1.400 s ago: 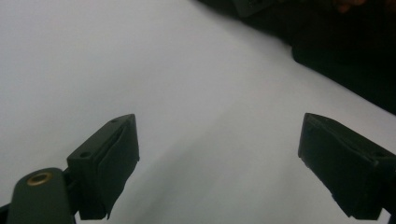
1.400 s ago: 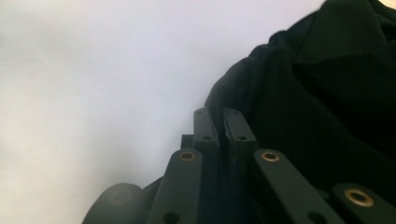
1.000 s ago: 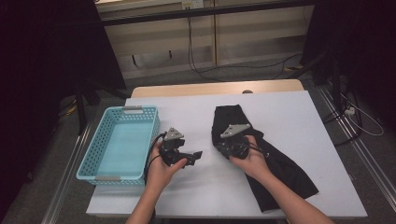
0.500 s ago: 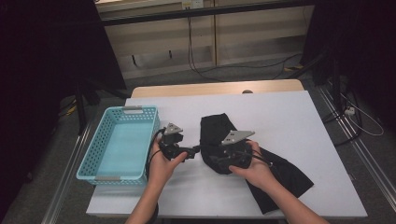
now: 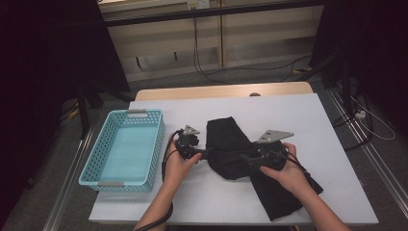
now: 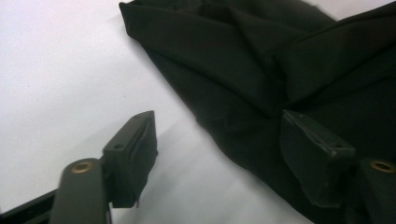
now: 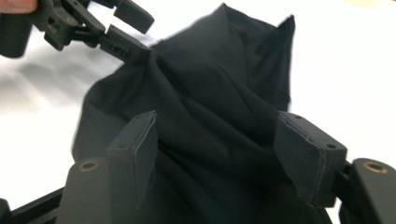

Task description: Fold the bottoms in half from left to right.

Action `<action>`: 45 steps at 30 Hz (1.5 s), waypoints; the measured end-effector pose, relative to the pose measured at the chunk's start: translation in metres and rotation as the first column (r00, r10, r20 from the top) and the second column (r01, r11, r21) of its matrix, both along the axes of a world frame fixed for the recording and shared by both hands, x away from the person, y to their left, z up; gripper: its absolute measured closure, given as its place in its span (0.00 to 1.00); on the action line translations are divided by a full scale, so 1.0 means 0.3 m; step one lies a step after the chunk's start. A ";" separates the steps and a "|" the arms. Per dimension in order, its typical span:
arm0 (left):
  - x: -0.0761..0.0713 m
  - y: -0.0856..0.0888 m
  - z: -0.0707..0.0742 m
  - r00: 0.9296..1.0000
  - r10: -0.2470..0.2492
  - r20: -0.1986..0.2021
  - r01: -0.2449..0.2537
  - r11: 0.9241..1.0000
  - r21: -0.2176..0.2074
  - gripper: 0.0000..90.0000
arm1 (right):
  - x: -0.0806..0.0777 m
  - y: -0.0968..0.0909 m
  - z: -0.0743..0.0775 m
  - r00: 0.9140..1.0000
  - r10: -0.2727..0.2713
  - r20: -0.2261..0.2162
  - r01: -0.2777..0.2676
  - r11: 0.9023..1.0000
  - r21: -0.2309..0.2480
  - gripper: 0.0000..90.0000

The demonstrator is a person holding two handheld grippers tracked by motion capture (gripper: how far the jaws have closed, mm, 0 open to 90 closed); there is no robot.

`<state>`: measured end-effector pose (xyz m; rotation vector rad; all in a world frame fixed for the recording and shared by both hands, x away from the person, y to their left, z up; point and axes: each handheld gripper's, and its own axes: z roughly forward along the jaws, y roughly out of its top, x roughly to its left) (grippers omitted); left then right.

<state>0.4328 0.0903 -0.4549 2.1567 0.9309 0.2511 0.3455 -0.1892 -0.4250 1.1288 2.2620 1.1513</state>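
A black garment (image 5: 231, 139) lies crumpled across the white table (image 5: 298, 115). My left gripper (image 5: 210, 154) is at the garment's left edge. In the left gripper view its jaws (image 6: 217, 126) stand apart: one over bare table, one over the cloth (image 6: 243, 60), with the edge between them. They have just been closing, and the pads are not pressing. My right gripper (image 5: 245, 158) points left over the garment's middle. Its jaws (image 7: 215, 123) have just been opening and straddle a raised fold (image 7: 219, 70) without gripping. The left gripper (image 7: 133, 30) shows at that view's top left.
A light blue mesh basket (image 5: 154, 144) stands at the table's left, with nothing in it. The garment's lower part runs toward the near right corner under the right forearm. Cables trail from both grippers. Dark shelving and floor cables lie beyond the far edge.
The right gripper pulled the garment's top a little leftward, then let go and drew back to the right. The left gripper moved right to the cloth's edge and its jaws narrowed.
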 end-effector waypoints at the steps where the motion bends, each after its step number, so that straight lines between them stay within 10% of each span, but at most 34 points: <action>1: 0.005 -0.004 -0.004 1.000 0.001 -0.002 -0.001 1.000 -0.008 0.37 | -0.002 -0.007 -0.004 1.000 -0.007 0.002 0.007 1.000 -0.006 0.34; 11: 0.016 -0.035 -0.009 0.999 -0.008 -0.035 0.007 0.999 -0.038 0.84 | -0.024 -0.060 -0.015 0.999 -0.043 -0.006 0.043 0.999 -0.015 0.31; 24: 0.007 0.102 0.030 0.996 0.084 -0.004 -0.084 0.996 -0.002 0.96 | -0.041 -0.102 -0.010 0.998 -0.055 -0.006 0.055 0.998 -0.010 0.30; 30: 0.014 0.141 0.025 0.995 0.082 -0.054 -0.086 0.994 -0.072 0.77 | -0.054 -0.125 -0.022 0.998 -0.061 -0.016 0.060 0.998 -0.019 0.30; 35: 0.029 0.109 0.038 0.999 0.043 0.011 -0.042 0.994 -0.105 0.51 | -0.064 -0.143 -0.018 0.998 -0.068 -0.015 0.068 0.998 -0.013 0.30; 45: 0.067 0.006 0.053 0.999 -0.019 0.025 0.021 0.997 -0.069 0.55 | -0.076 -0.164 -0.012 0.996 -0.085 -0.014 0.085 0.996 0.011 0.29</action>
